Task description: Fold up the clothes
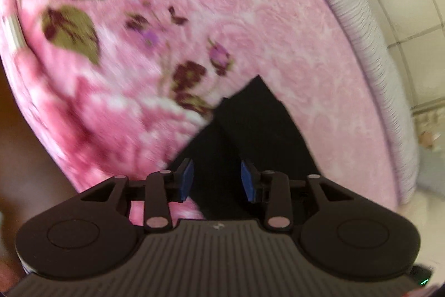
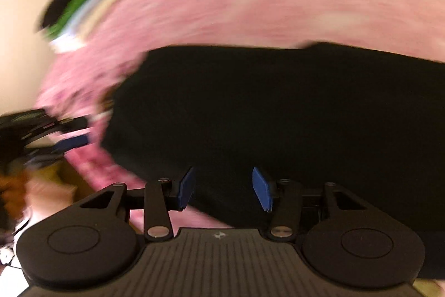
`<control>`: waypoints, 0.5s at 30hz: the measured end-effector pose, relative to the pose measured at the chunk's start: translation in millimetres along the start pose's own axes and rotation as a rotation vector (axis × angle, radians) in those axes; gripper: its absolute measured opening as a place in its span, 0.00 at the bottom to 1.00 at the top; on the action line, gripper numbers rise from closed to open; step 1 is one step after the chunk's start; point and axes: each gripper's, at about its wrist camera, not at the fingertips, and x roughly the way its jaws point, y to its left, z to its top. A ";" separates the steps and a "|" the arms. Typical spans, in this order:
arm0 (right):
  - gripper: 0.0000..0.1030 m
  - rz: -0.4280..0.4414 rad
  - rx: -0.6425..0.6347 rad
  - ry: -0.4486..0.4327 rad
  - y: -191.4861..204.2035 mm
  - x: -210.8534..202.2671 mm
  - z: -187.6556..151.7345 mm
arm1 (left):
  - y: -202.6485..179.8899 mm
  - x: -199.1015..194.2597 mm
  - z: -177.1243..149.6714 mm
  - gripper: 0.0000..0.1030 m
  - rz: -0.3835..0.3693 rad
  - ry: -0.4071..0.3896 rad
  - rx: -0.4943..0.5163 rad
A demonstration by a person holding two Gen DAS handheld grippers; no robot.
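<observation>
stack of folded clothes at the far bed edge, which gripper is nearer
Left. In the right wrist view the left gripper sits closer to the stack, while the right gripper hovers over the black garment.

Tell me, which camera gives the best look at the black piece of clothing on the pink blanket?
The right wrist view: the black folded garment fills most of the picture, its whole top edge visible, though blurred. The left wrist view shows only a narrow, pointed part of it on the pink flowered blanket.

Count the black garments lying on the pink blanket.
1. A black garment lies flat on the pink blanket, just ahead of both grippers. The blurred pile at the far edge may hold another.
</observation>
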 end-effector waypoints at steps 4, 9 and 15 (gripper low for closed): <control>0.50 -0.152 -0.040 -0.023 -22.7 -20.2 -8.8 | -2.8 20.7 5.2 0.35 -0.052 -0.011 -0.089; 0.49 -0.260 -0.321 0.011 -4.4 -22.5 -36.1 | -7.7 47.5 13.1 0.26 -0.058 -0.021 -0.132; 0.43 -0.318 -0.657 0.010 36.3 -10.9 -74.7 | -31.3 12.5 2.4 0.02 -0.070 -0.136 0.074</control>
